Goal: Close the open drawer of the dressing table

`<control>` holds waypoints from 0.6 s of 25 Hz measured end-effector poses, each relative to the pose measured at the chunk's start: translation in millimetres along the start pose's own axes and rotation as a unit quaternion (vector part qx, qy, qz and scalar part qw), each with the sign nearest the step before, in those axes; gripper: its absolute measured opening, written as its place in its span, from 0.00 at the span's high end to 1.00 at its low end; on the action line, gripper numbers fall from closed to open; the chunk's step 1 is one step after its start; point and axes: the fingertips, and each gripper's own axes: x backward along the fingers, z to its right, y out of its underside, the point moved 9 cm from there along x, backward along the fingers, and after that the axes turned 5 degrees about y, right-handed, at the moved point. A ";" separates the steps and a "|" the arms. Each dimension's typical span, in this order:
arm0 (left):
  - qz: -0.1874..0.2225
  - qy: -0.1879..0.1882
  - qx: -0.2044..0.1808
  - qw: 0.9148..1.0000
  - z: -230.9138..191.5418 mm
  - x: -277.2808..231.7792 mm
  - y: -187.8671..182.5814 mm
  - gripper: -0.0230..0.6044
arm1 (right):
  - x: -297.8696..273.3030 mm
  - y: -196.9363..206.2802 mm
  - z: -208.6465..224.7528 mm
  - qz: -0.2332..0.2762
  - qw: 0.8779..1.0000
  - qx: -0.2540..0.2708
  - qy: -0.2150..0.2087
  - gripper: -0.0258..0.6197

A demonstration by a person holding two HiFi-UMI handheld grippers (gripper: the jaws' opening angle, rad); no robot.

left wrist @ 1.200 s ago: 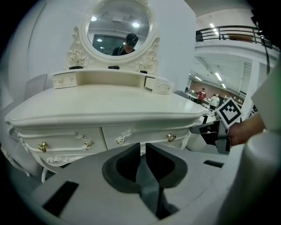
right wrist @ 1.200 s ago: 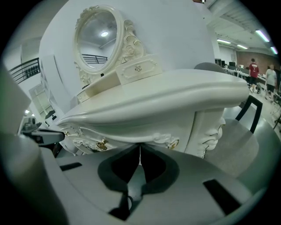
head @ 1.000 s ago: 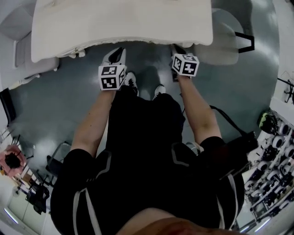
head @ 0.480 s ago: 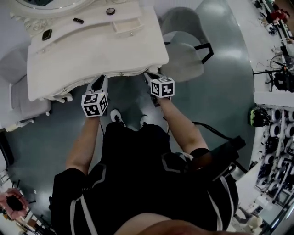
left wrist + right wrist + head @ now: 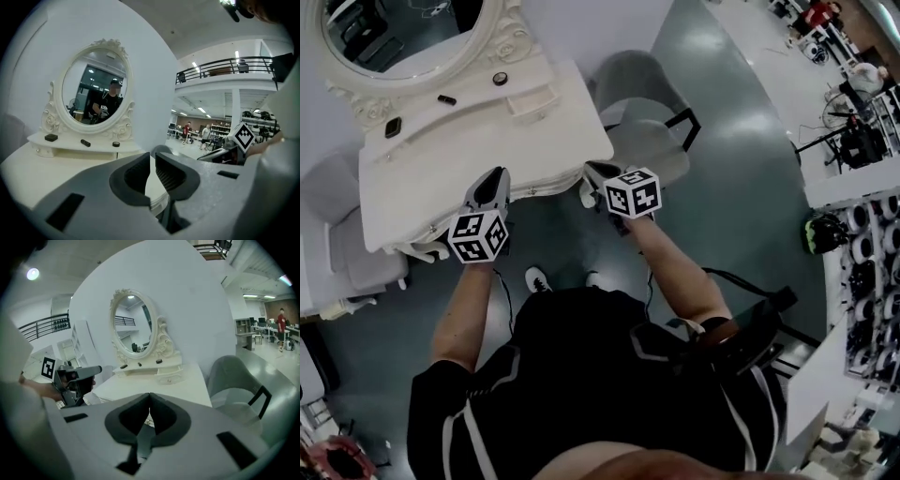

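Observation:
The white dressing table (image 5: 431, 178) stands ahead of me with its oval mirror (image 5: 408, 37). On its raised back shelf a small drawer (image 5: 532, 99) sticks out open; the right gripper view shows this drawer (image 5: 169, 376) with a knob on its front. My left gripper (image 5: 492, 180) hovers at the table's front edge, jaws close together with nothing between them. My right gripper (image 5: 592, 172) hangs by the table's front right corner, jaws touching and empty. Both are well short of the drawer. In their own views, the left gripper (image 5: 153, 164) and the right gripper (image 5: 149, 411) point over the tabletop.
Small dark items (image 5: 447, 99) lie on the shelf under the mirror. A grey chair (image 5: 642, 103) stands right of the table, a pale seat (image 5: 342, 244) to its left. Racks of equipment (image 5: 872, 281) line the far right. The floor is grey-green.
The head view has tilted up, bringing the mirror and shelf into sight. Both grippers have moved forward, from below the table's edge to over its front edge.

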 end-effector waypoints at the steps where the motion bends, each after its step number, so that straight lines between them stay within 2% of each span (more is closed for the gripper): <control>1: 0.003 0.001 -0.006 1.000 3.0 1.3 -6.5 0.90 | 8.1 -9.1 -1.4 0.009 1.000 0.002 0.000 0.95; 9: 0.020 0.016 -0.032 0.999 22.9 24.5 -62.1 0.95 | 75.0 -71.5 -12.2 0.083 0.996 0.027 0.020 0.95; 15: 0.028 0.042 0.003 0.999 26.2 45.3 -93.7 0.96 | 105.9 -102.0 -25.9 0.124 0.991 0.045 0.024 0.95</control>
